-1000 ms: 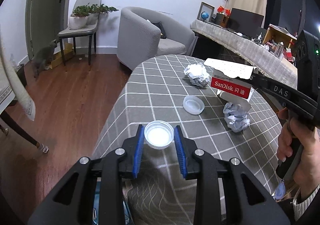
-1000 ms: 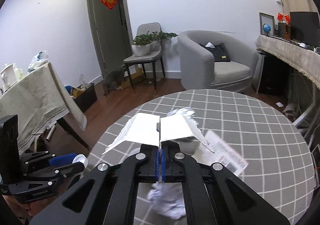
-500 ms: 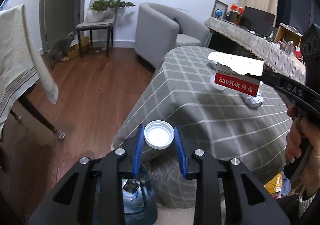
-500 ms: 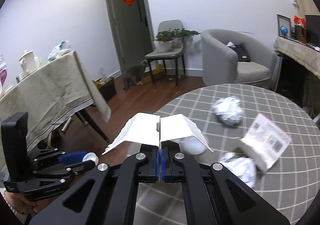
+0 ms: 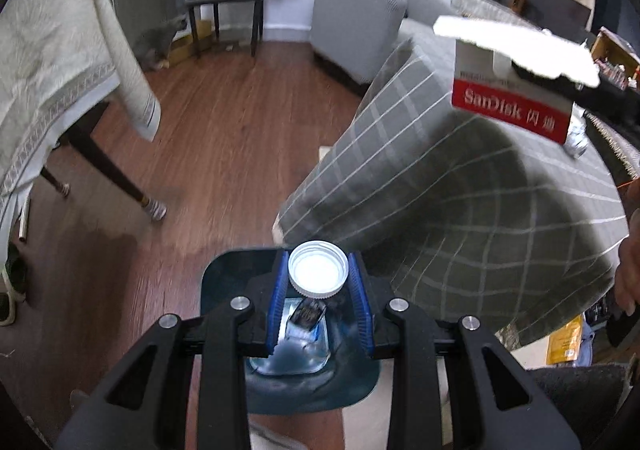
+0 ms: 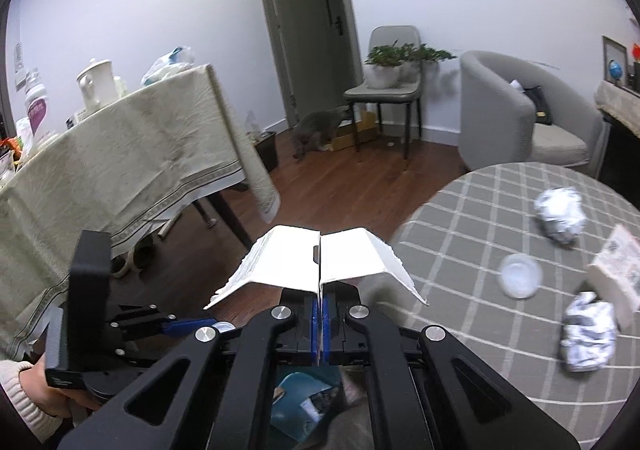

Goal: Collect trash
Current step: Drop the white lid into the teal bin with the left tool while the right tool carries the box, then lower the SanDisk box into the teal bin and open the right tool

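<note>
My left gripper (image 5: 318, 276) is shut on a white plastic lid (image 5: 318, 269), which hangs right over a dark teal trash bin (image 5: 224, 282) on the floor; scraps lie inside the bin. My right gripper (image 6: 320, 320) is shut on a torn white SanDisk package (image 6: 320, 262), seen with its red label (image 5: 512, 110) at the upper right of the left wrist view. The bin (image 6: 302, 410) also shows below the right gripper. On the round checked table (image 6: 460, 210) lie two crumpled foil balls (image 6: 560, 212) (image 6: 586, 334), a clear lid (image 6: 519, 275) and a white leaflet (image 6: 618, 266).
A cloth-covered table (image 6: 120, 170) with a jug and bags stands left, its leg (image 5: 108, 166) near the bin. A grey cat (image 6: 316, 126), a chair with plants (image 6: 388, 90) and a grey armchair (image 6: 520, 110) stand at the back. Wooden floor (image 5: 220, 130) lies between.
Both grippers swung left off the checked table toward the floor. The left one, still holding the lid, now hangs lower over the bin; the right one still carries the package.
</note>
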Tool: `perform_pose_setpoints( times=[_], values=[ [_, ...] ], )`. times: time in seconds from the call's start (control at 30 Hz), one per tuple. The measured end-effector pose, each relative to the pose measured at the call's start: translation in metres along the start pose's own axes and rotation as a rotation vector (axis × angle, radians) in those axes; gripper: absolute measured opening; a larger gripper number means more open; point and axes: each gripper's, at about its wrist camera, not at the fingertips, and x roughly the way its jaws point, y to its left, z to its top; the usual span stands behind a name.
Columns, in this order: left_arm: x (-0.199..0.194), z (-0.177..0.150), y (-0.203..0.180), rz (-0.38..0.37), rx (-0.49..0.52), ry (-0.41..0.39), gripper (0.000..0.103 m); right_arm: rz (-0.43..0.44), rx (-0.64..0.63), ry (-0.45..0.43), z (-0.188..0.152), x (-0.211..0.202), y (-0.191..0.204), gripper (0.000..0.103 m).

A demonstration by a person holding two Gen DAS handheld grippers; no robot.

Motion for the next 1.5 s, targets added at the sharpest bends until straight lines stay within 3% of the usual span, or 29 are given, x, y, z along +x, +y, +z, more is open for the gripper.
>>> perform_pose_setpoints(
  times=[0.37,0.5,0.57,0.67,1.03,1.33,1.5],
  values=[
    [0.024,-0.026,0.047,0.037,-0.078,0.182,0.034,0.061,-0.046,0.093,-0.009,0.046,0.045,0.001],
    [0.019,-0.031,0.055,0.037,-0.09,0.189,0.038,0.083,-0.032,0.13,-0.014,0.06,0.05,0.002],
    [0.019,-0.03,0.062,0.034,-0.101,0.188,0.047,0.085,-0.035,0.148,-0.017,0.068,0.054,0.001],
    [0.016,-0.03,0.069,0.028,-0.117,0.185,0.047,0.093,-0.035,0.167,-0.02,0.077,0.059,0.001],
    [-0.016,-0.023,0.078,0.02,-0.125,0.065,0.048,0.078,-0.074,0.285,-0.045,0.113,0.076,0.001],
    [-0.053,-0.009,0.072,0.004,-0.11,-0.105,0.035,0.071,-0.07,0.448,-0.086,0.153,0.079,0.001],
    [-0.069,-0.003,0.065,-0.017,-0.106,-0.182,0.03,0.068,-0.094,0.494,-0.099,0.162,0.086,0.002]
  ],
)
